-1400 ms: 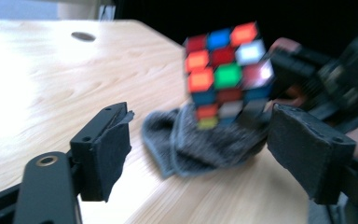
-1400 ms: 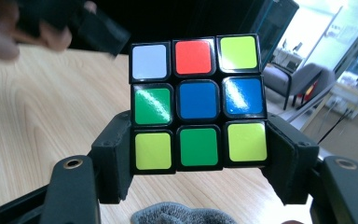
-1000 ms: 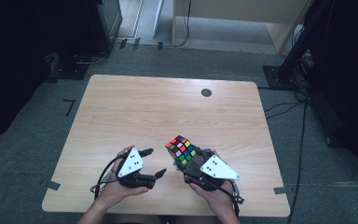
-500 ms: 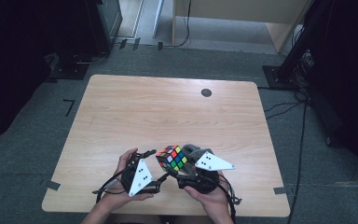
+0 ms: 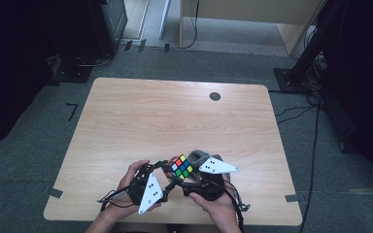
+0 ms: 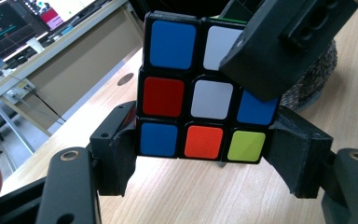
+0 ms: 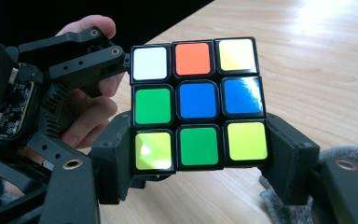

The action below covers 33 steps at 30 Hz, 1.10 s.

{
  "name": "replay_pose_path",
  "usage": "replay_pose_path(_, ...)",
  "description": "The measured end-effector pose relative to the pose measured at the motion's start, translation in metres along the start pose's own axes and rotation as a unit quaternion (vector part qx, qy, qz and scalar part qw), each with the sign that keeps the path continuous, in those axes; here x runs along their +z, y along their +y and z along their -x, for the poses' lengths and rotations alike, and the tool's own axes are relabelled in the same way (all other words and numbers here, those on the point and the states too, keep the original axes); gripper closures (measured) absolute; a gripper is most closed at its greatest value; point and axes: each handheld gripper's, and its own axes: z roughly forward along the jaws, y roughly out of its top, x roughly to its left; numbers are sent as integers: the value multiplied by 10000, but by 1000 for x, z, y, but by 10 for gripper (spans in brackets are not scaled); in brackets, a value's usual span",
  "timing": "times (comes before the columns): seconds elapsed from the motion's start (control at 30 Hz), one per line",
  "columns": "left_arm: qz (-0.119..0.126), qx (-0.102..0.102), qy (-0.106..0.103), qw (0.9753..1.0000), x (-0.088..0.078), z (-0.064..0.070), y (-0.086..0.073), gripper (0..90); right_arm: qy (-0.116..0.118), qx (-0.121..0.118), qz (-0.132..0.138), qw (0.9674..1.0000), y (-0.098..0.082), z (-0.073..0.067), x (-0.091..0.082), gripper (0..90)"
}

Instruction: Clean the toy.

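A light wooden table (image 5: 141,121) bears a small dark round disc (image 5: 215,96) near its far edge

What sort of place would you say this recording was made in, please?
Probably a lab or recording workroom: a bare light wooden table on grey carpet, black equipment stands with trailing cables beside it, and lit computer monitors on a bench.

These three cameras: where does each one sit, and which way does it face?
High view: above the person's side, looking forward and down on the table; both hands and forearms enter from below.
Left gripper view: rides the left gripper, looking along its jaws at the cube, which they clamp by its bottom layer.
Right gripper view: rides the right gripper, whose jaws clamp the same cube; the left gripper and fingers show beyond.
Shared: all three see the cube and tabletop.
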Motion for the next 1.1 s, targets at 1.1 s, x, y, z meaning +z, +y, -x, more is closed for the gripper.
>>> replay_pose_path(1.1,195,-1418,60,9897,-14,-44,-20,342,-1806,-1420,267,9729,-7,34,-20,318)
